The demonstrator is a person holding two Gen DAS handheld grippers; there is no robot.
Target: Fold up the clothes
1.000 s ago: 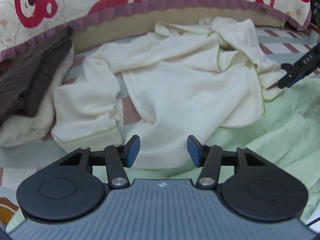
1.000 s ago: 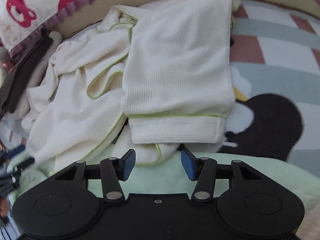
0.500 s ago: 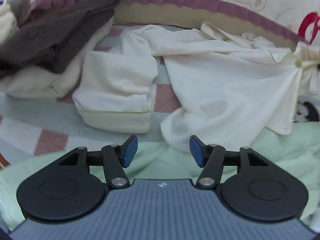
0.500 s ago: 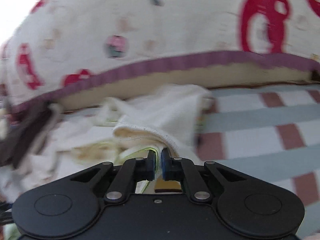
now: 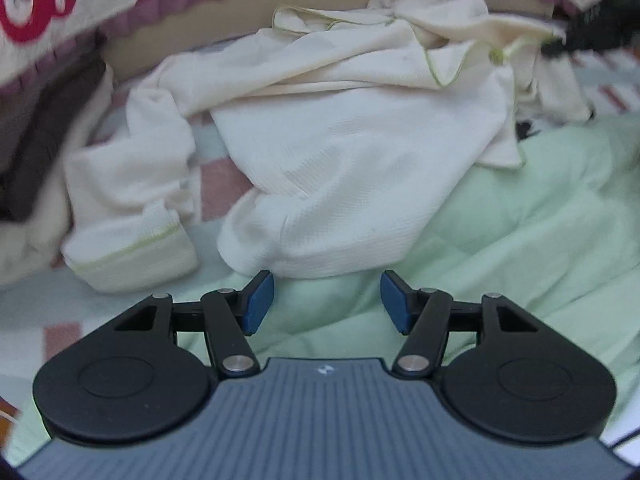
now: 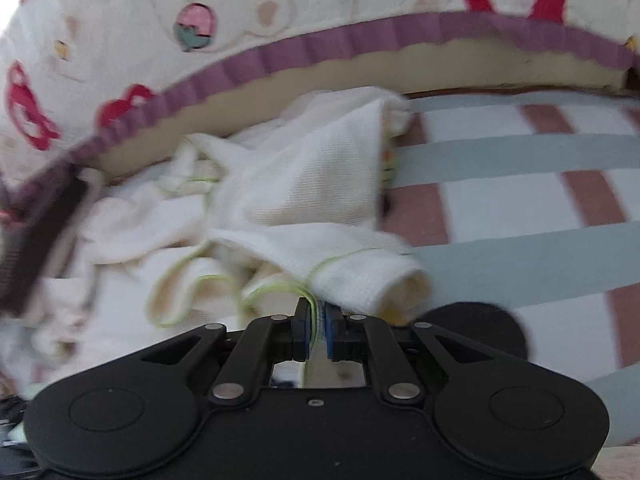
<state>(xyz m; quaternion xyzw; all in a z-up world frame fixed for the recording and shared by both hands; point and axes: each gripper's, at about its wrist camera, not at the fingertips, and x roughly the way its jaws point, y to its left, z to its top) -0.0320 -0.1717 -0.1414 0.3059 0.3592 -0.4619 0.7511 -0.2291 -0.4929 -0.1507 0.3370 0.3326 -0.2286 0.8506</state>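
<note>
Left tongs: tongs stand apart with nothing between the blue pads, having just been opening, over a pale green quilted blanket.
Right tongs: right tongs are clamped on the green-piped edge of the garment, having just closed on it.
Garment: cream waffle-knit garment with thin green trim lies crumpled on the bed, its lower hem on the green blanket just ahead of the left tongs; one cuffed sleeve lies left, another cuff just beyond the right tongs.
Bed: striped sheet in grey-blue, white and dull red.
Left side: dark brown folded cloth.
Far: cream pillow with red bear print and purple frill.
</note>
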